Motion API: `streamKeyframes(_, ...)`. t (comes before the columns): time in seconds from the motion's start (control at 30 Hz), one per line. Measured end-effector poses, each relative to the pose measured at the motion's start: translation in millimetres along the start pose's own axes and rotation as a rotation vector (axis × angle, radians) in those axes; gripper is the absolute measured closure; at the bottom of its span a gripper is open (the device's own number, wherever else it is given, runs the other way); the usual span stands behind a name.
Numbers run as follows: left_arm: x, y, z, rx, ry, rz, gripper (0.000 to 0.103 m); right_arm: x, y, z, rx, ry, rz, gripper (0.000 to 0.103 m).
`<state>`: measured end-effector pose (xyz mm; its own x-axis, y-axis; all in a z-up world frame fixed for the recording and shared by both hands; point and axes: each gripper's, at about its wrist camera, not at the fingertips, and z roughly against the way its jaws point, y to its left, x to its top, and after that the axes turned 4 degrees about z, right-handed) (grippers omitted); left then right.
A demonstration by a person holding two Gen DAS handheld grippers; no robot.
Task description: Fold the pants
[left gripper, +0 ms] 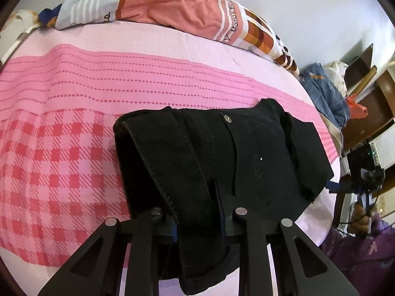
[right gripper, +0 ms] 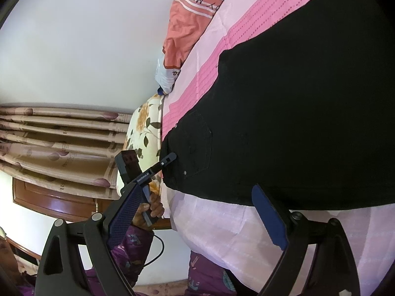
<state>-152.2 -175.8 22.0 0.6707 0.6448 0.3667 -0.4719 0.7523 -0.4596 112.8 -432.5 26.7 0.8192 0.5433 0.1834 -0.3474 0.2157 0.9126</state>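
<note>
- The black pants [left gripper: 222, 153] lie in a folded bundle on the bed [left gripper: 61, 148], over the pink bedsheet [left gripper: 123, 74] with its dotted stripes and red check band.
- In the left wrist view a metal button [left gripper: 227, 118] shows on the top layer of the pants, and a stitched seam runs down the near fold.
- The left gripper [left gripper: 197, 212] pinches a thick fold at the near edge of the pants; the cloth fills the narrow gap between its fingers and drapes down over the frame.
- The right gripper [right gripper: 197, 219] stands with its fingers spread wide, the blue pads [right gripper: 269, 217] bare, nothing between them.
- In the right wrist view the right gripper sits near the pants' edge; whether the one pad touches the black cloth I cannot tell.
- A back pocket [right gripper: 197, 148] with small rivets shows in the right wrist view, just beside the tip of the left gripper, which a hand [right gripper: 154, 206] holds by the handle.
- A purple patterned sleeve [right gripper: 130, 249] covers the arm behind that hand.
- An orange and white printed quilt [left gripper: 172, 7] lies along the far side of the bed against a pale wall [right gripper: 74, 37].
- A floral pillow [right gripper: 145, 123] sits at the bed's end, with patterned curtains [right gripper: 56, 143] beyond it.
</note>
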Motion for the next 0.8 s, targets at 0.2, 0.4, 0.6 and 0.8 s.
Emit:
streamKeyframes(0.2,7.2,8.8,-11.1,0.051,0.076,0.044,0.067,-1.2,-0.9,3.8,0.003,-0.004,0.002,0.013)
streamKeyframes(0.4,10.7,3.8,-4.0,0.237,0.046,-0.051,0.021,-1.1,-8.4,4.8,0.01,-0.011,-0.029,0.011)
streamKeyframes(0.6,7.7,25.9,-15.7,0.022,0.148,-0.002,0.019,-2.3,-9.2,0.5,-0.008,0.006,-0.035,0.011)
streamKeyframes(0.8,14.7,42.2,-20.4,-0.227,0.159,0.104,0.02,-4.8,-7.2,-5.2,-0.039,0.013,-0.056,0.01)
